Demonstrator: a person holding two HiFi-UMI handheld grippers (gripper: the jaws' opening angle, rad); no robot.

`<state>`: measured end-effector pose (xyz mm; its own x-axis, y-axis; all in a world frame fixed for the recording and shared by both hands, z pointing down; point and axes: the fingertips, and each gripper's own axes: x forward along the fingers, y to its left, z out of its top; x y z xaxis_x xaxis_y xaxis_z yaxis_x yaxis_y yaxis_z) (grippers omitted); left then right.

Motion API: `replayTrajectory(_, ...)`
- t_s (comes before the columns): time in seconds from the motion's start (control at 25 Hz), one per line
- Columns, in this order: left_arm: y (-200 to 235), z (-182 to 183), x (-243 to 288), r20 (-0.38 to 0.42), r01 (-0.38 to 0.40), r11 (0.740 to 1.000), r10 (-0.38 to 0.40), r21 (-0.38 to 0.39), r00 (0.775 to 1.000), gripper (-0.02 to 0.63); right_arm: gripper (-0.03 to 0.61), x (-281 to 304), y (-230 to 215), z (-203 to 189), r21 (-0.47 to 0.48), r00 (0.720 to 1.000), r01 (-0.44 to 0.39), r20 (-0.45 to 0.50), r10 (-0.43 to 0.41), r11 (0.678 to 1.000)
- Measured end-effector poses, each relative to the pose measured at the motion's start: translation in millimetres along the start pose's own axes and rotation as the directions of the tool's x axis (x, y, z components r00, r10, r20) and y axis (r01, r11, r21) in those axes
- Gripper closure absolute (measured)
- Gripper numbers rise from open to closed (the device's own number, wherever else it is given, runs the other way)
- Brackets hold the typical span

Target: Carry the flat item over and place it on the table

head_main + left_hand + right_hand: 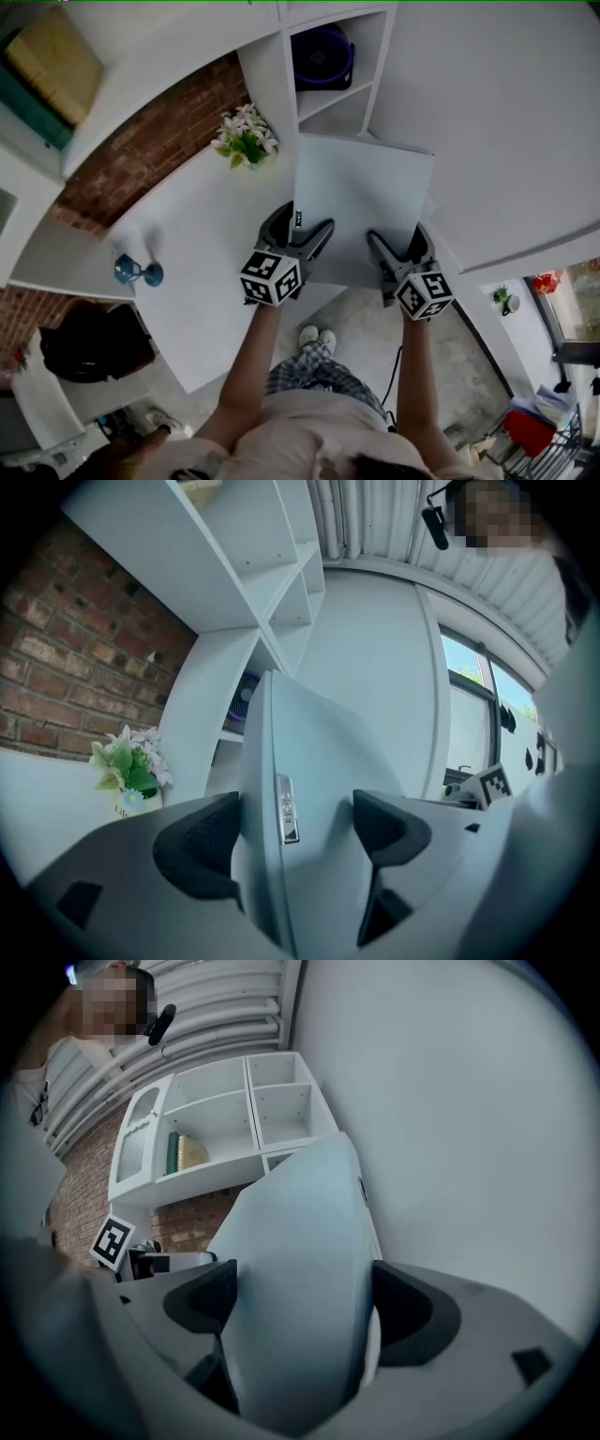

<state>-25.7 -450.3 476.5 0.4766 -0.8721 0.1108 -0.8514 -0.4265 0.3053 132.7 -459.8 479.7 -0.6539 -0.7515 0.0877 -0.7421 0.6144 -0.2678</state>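
Note:
A flat pale grey item (361,202), thin like a closed laptop, is held out in front of me by both grippers. My left gripper (298,234) is shut on its near left edge and my right gripper (398,251) is shut on its near right edge. The left gripper view has the flat item (309,761) edge-on between the dark pads (202,841), with a small silver tag on its side. The right gripper view shows the flat item (295,1260) filling the gap between the jaws. The white table (202,253) lies below and to the left; I cannot tell whether the item touches it.
A pot of pink flowers (244,139) stands at the table's far end by the brick wall. A small blue object (138,273) sits at its left edge. A white shelf unit holding a dark blue fan (323,56) rises beyond. A black bag (89,342) lies on the floor at left.

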Motion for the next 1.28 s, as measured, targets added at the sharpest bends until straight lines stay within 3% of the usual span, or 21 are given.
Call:
replayTrajectory(0.64,65,-97,19,-0.169,-0.105,0.987,0.083,-0.124,0.982,0.250,0.124,51,-29,-103,0.099,0.974,-0.005,-0.223,0.027,0.995)
replayTrajectory(0.84,80,-109,23,-0.179,-0.147,0.973,0.115,-0.180,0.977,0.250,0.121,67,-34,-116,0.128,0.963,-0.006,-0.268,0.041,0.992)
replayTrajectory(1.04,94,-118,30,-0.213,-0.181,0.959,0.134,-0.219,0.968,0.250,0.116,82,-40,-126,0.144,0.932,0.013,-0.359,0.040,0.990)
replayTrajectory(1.28,104,-133,37,-0.295,-0.217,0.942,0.138,-0.256,0.946,0.250,0.115,92,-46,-142,0.158,0.864,0.067,-0.503,0.022,0.985)
